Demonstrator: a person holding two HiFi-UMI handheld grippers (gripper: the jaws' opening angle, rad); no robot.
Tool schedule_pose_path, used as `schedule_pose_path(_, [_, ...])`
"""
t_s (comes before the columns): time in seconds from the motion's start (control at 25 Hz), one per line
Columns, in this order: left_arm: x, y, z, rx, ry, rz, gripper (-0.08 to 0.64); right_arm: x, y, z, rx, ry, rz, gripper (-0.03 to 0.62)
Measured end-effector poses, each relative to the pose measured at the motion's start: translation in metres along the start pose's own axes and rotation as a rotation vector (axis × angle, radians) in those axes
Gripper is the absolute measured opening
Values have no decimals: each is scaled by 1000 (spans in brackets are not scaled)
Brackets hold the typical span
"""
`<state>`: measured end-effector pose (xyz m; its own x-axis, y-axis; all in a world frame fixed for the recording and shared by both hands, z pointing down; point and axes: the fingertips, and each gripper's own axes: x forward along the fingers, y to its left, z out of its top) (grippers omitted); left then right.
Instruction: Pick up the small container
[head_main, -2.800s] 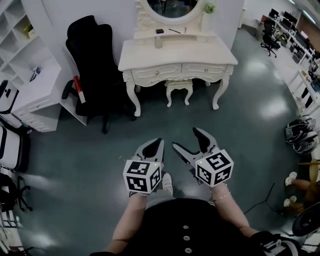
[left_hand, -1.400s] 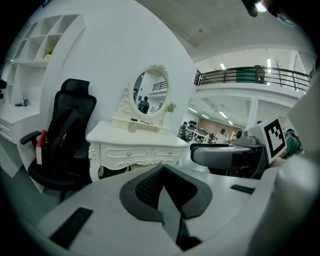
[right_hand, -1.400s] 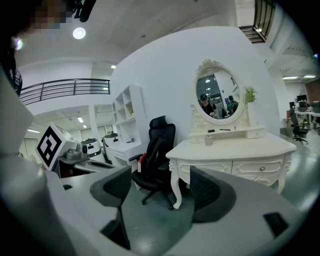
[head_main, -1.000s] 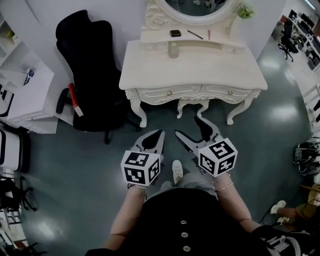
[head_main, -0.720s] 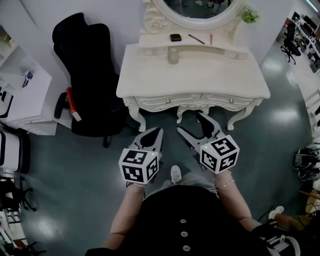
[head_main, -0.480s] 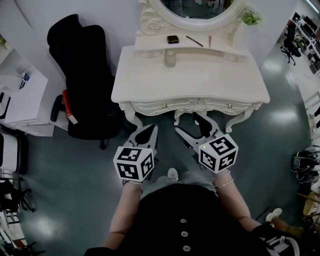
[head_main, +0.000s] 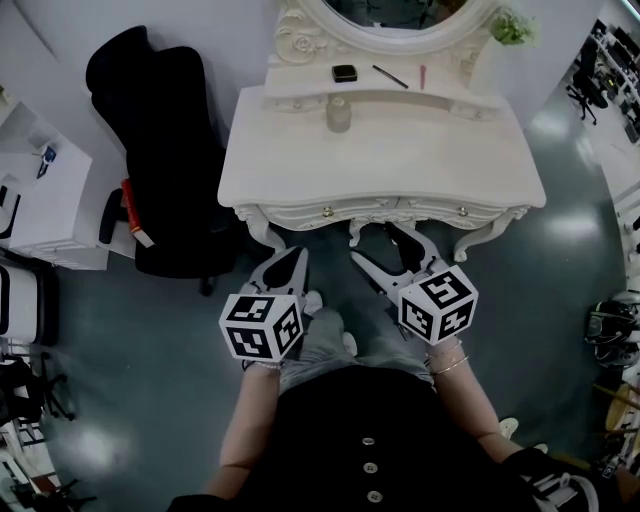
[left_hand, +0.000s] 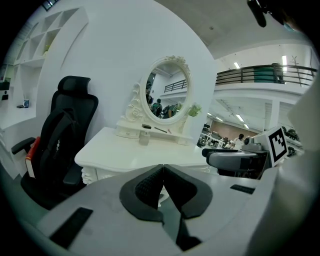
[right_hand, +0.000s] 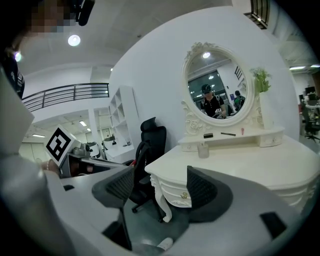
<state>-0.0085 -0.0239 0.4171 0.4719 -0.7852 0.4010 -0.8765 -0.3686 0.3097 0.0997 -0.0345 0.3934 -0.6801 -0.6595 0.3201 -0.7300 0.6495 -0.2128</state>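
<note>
head view: the small container (head_main: 339, 113) is sitting at the back of the bench (head_main: 400, 170), well beyond its front edge where i'm standing. left gripper view: my left tongs (left_hand: 163, 167) are pinching together, empty. right gripper view: my right tongs (right_hand: 161, 186) are gaping wide; i'm judging they should be reaching across the bench and straddling the container level.

Black buttoned top (head_main: 372, 445); bracelets (head_main: 443, 372); left hand-held gripper (head_main: 297, 253), right hand-held gripper (head_main: 373, 242) grey, black-padded.
</note>
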Motion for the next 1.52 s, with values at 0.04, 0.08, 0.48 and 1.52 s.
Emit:
schedule_pose_path(0.04, [2, 2, 1, -3, 1, 2, 12, 1, -2, -1, 4, 3, -1, 314])
schedule_pose_path(0.08, [5, 3, 2, -5, 4, 1, 12, 2, -4, -1, 10, 3, -5, 316])
schedule_pose_path(0.48, [49, 28, 23, 4, 28, -36, 12, 31, -37, 8, 34, 13, -49, 314])
schedule_pose_path(1.52, [182, 136, 154, 100, 31, -244, 12, 205, -120, 117, 18, -57, -267, 318])
